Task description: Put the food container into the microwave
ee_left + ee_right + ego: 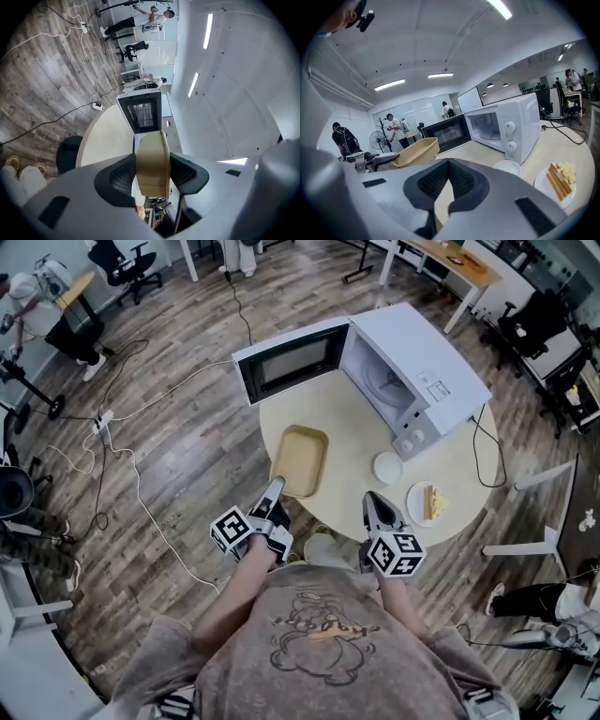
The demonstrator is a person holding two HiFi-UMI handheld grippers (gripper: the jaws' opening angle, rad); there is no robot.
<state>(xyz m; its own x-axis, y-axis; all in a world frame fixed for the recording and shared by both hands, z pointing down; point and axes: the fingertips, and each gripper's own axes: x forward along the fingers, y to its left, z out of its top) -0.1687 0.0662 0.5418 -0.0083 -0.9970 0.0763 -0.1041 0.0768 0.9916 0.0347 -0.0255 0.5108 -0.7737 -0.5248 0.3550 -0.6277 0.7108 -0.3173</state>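
Observation:
The tan food container (300, 460) is held over the round table (349, 418), a short way in front of the white microwave (417, 371), whose door (291, 362) stands open to the left. My left gripper (273, 489) is shut on the container's near rim. In the left gripper view the container (152, 154) is pinched edge-on between the pads, with the microwave door (144, 115) beyond. My right gripper (373, 501) hovers at the table's front edge, shut and empty. The right gripper view shows its jaws (448, 161) meeting, with the container (415, 152) to the left and the microwave (506, 126) ahead.
A small white bowl (387, 467) and a plate with a sandwich (428, 502) sit on the table to the right, below the microwave. The microwave's power cord (483, 442) runs off the right edge. Cables lie on the wooden floor (141, 474) at left.

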